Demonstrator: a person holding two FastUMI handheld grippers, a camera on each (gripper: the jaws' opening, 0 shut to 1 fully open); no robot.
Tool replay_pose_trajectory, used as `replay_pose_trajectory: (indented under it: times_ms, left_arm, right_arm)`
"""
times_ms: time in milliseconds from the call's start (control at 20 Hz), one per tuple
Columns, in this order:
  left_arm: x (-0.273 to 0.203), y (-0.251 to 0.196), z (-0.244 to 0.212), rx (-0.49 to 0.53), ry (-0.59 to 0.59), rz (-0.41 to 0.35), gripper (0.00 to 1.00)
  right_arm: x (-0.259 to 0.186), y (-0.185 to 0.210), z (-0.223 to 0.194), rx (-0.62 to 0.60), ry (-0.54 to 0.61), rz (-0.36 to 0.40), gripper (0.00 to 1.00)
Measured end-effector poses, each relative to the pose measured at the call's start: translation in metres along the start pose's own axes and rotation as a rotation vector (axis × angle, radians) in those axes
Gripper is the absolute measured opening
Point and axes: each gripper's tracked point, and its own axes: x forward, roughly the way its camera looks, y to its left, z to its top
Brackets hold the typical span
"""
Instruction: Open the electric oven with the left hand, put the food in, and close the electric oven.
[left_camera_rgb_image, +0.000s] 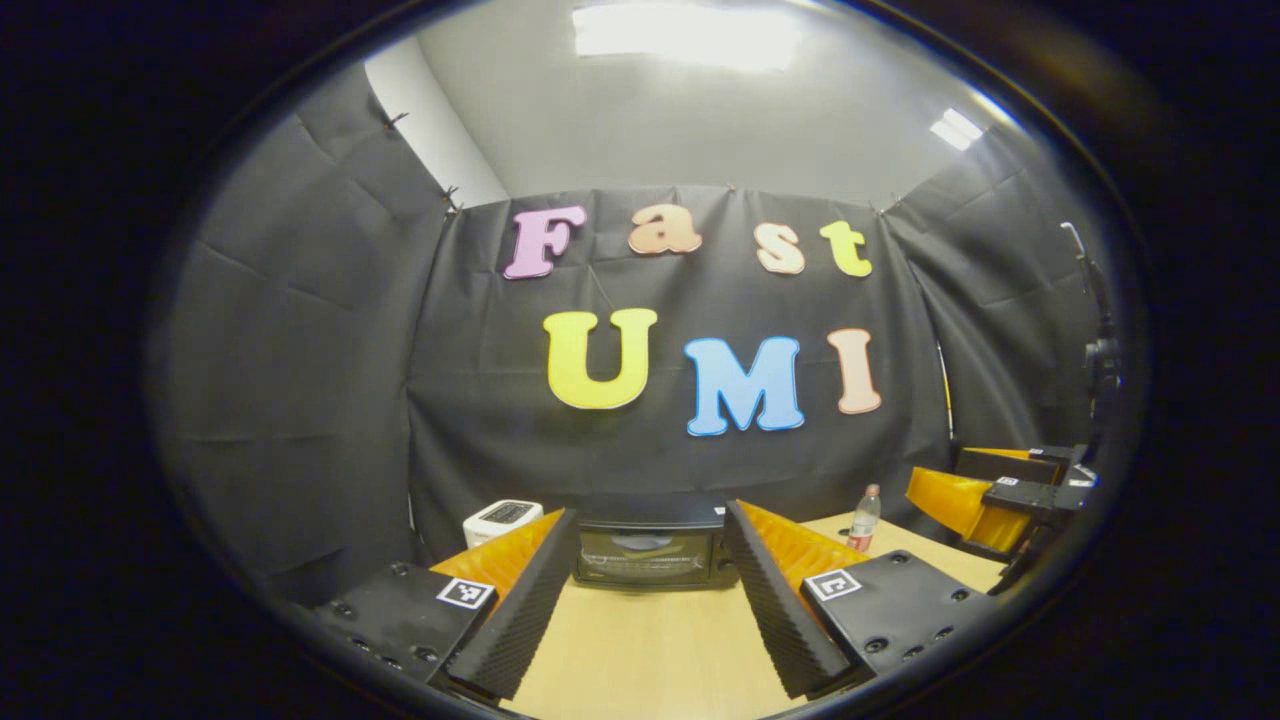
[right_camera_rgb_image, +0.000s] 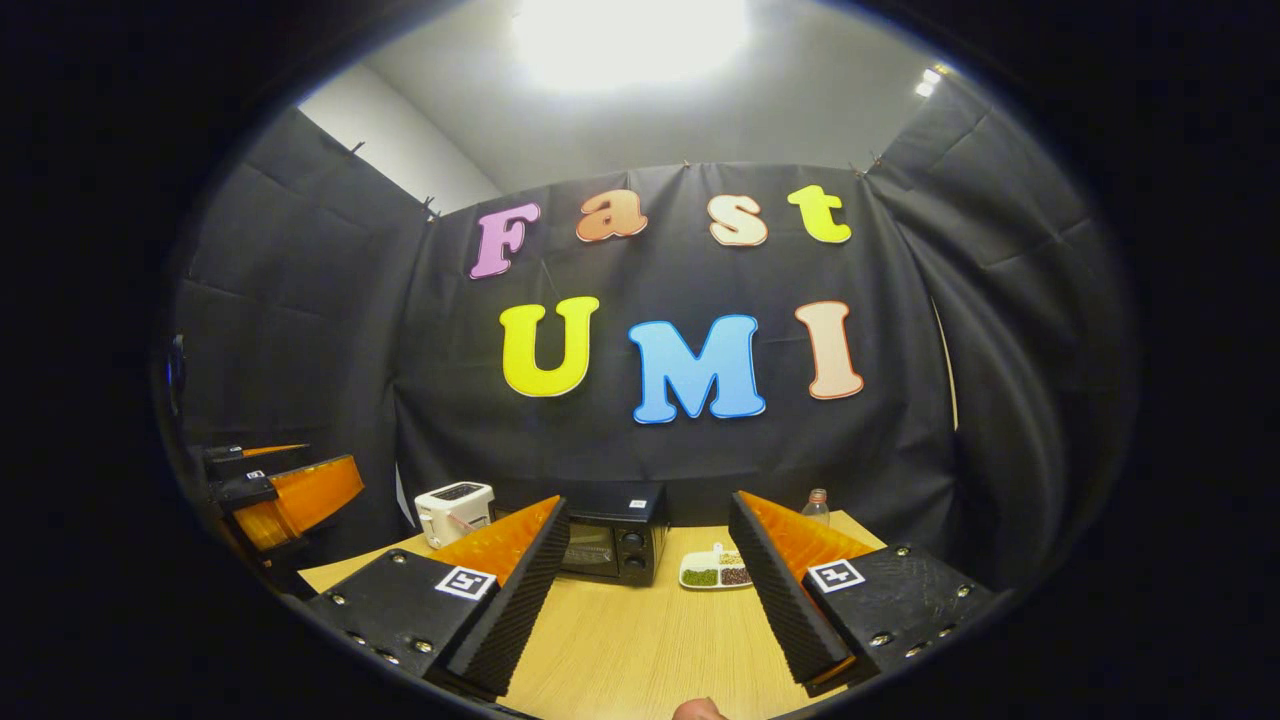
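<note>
A black electric oven (left_camera_rgb_image: 650, 548) stands at the back of the wooden table (left_camera_rgb_image: 640, 650), its glass door shut. My left gripper (left_camera_rgb_image: 648, 610) is open and points straight at it from a distance. In the right gripper view the oven (right_camera_rgb_image: 612, 538) sits left of centre, with a white divided plate of food (right_camera_rgb_image: 715, 570) on the table to its right. My right gripper (right_camera_rgb_image: 645, 590) is open, empty, and well short of the plate. The right gripper (left_camera_rgb_image: 1010, 490) also appears at the far right of the left gripper view, and the left gripper (right_camera_rgb_image: 280, 490) at the far left of the right gripper view.
A white toaster (left_camera_rgb_image: 502, 518) stands left of the oven, also seen as the toaster (right_camera_rgb_image: 453, 510) in the right gripper view. A small plastic bottle (left_camera_rgb_image: 864, 518) stands at the back right of the table. Black cloth walls close in the booth.
</note>
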Motion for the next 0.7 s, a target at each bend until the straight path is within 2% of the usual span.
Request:
replay_pose_trajectory:
  times_ms: [700]
  left_arm:
    - [0.002, 0.026, -0.001, -0.008, -0.012, 0.014, 1.0]
  right_arm:
    - [0.003, 0.025, 0.011, 0.0, -0.032, -0.002, 0.98]
